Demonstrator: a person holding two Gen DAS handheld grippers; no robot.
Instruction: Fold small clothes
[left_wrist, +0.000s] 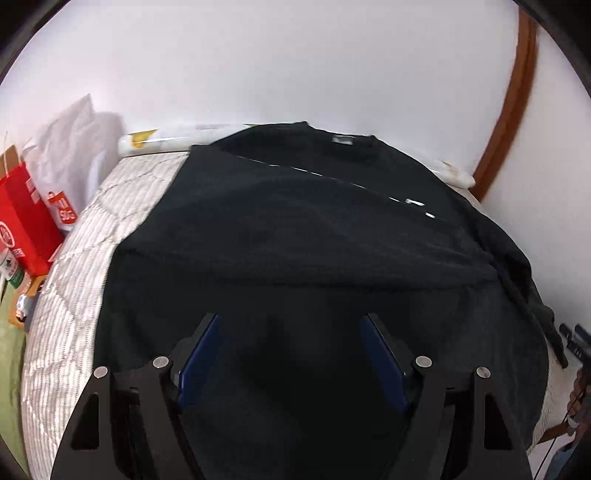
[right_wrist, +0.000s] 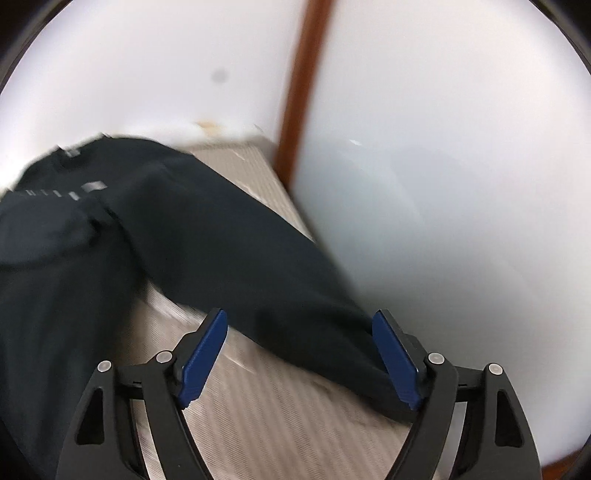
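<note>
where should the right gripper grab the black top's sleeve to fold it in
Grip the sleeve of the black top near its cuff end, which lies between the open right gripper fingers. Come from above, pinching across its width: the sleeve lies flat and stretched out on the mattress, so the end probably gives the most control.

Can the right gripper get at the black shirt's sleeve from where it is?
Probably yes: the right gripper is open, the sleeve lies on the mattress just ahead, and nothing blocks it.
</note>
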